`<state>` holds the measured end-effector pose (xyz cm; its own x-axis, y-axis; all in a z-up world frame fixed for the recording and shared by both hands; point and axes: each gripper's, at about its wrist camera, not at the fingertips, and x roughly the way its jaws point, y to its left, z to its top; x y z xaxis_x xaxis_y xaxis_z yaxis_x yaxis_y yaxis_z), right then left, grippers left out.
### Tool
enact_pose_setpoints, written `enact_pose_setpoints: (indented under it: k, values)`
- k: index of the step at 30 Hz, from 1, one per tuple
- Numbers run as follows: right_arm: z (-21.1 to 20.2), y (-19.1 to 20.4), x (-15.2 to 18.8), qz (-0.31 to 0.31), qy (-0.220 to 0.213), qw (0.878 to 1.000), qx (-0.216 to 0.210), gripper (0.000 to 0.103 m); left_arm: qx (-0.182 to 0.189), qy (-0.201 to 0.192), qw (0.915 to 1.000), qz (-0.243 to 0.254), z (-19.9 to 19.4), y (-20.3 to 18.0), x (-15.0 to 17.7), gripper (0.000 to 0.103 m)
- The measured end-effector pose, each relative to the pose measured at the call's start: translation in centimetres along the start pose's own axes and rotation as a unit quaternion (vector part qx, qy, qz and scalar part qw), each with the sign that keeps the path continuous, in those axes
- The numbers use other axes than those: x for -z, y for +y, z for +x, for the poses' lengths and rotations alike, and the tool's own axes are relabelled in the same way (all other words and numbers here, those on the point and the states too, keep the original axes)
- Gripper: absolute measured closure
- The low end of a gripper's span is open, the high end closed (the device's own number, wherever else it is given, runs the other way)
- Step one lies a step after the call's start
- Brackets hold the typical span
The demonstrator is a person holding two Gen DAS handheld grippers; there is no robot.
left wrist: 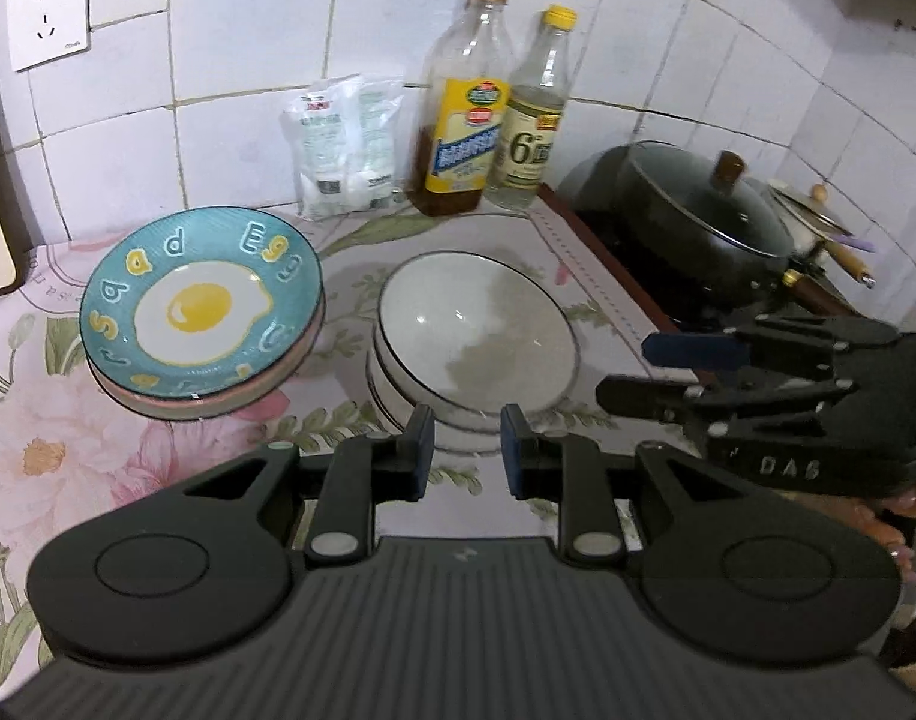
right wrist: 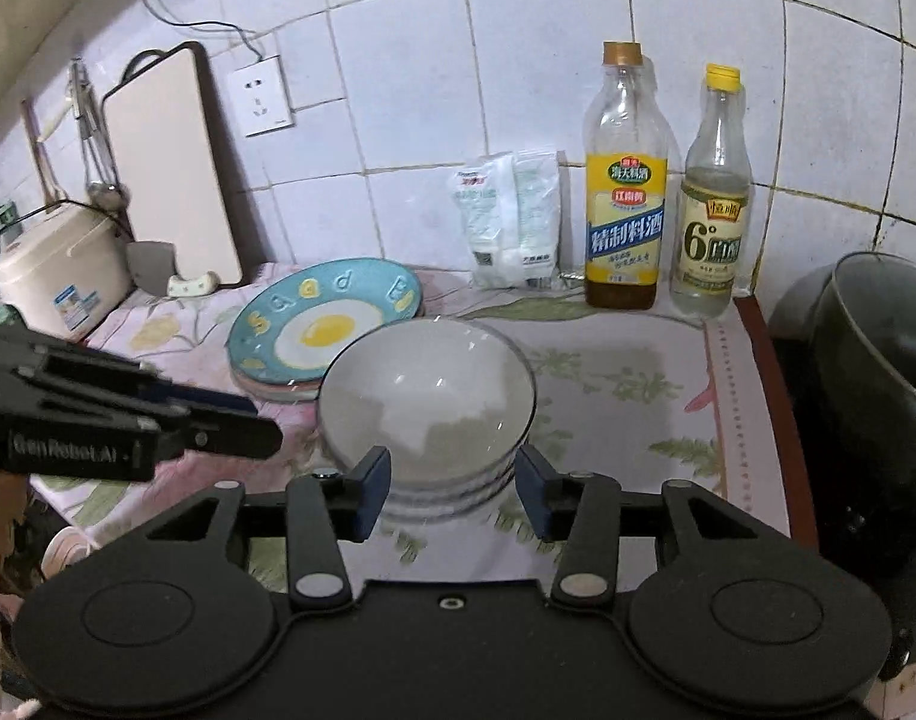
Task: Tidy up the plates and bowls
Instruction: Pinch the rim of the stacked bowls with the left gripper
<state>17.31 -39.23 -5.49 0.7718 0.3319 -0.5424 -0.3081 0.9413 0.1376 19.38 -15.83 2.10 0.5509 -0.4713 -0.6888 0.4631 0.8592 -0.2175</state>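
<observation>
A stack of plates, the top one blue with a fried-egg print [left wrist: 200, 309], sits on the flowered counter cloth; it also shows in the right wrist view [right wrist: 323, 324]. To its right stands a stack of white bowls with dark rims [left wrist: 475, 342], also in the right wrist view [right wrist: 428, 402]. My left gripper [left wrist: 466, 456] is open and empty, just in front of the bowls. My right gripper [right wrist: 455, 492] is open and empty, its fingers on either side of the bowl stack's near side without touching. Each gripper shows in the other's view, the right one [left wrist: 667, 372] and the left one [right wrist: 242, 426].
Against the tiled wall stand a cooking wine bottle [left wrist: 466, 120], a vinegar bottle [left wrist: 532, 120] and a white bag [left wrist: 344, 144]. A lidded black wok [left wrist: 697, 210] sits on the stove at right. A rice cooker [right wrist: 56, 270] and a cutting board [right wrist: 170, 174] stand far left.
</observation>
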Motion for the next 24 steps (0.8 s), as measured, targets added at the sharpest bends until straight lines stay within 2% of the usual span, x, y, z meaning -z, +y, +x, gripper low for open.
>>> enact_pose_setpoints:
  k: [5, 9, 11, 15, 21, 24]
  values:
    - [-1.3, 1.4, 2.8, -0.027, -0.014, 0.999, -0.008, 0.047, 0.011, -0.012, 0.9997, 0.016, -1.7, -0.3, 1.4, 0.08]
    - [-1.9, 2.6, 4.9, -0.052, -0.035, 0.998, -0.008, 0.039, 0.023, -0.022, 0.9993, 0.02, -2.6, -0.3, 2.4, 0.079]
    - [-2.0, 3.0, 5.9, -0.06, -0.048, 0.997, -0.008, 0.038, 0.031, -0.032, 0.9989, 0.015, -3.0, 0.0, 2.8, 0.079]
    - [-1.4, 3.1, 7.8, -0.042, -0.061, 0.997, -0.005, 0.037, 0.043, -0.044, 0.9981, 0.003, -3.1, 0.9, 3.6, 0.079]
    - [0.6, 3.0, 9.2, -0.024, -0.05, 0.998, 0.002, 0.037, 0.047, -0.068, 0.9966, 0.002, -2.9, 2.2, 5.0, 0.078]
    - [1.7, 2.9, 9.3, -0.024, -0.052, 0.998, 0.01, 0.033, 0.037, -0.087, 0.9954, 0.01, -2.5, 2.6, 5.5, 0.07]
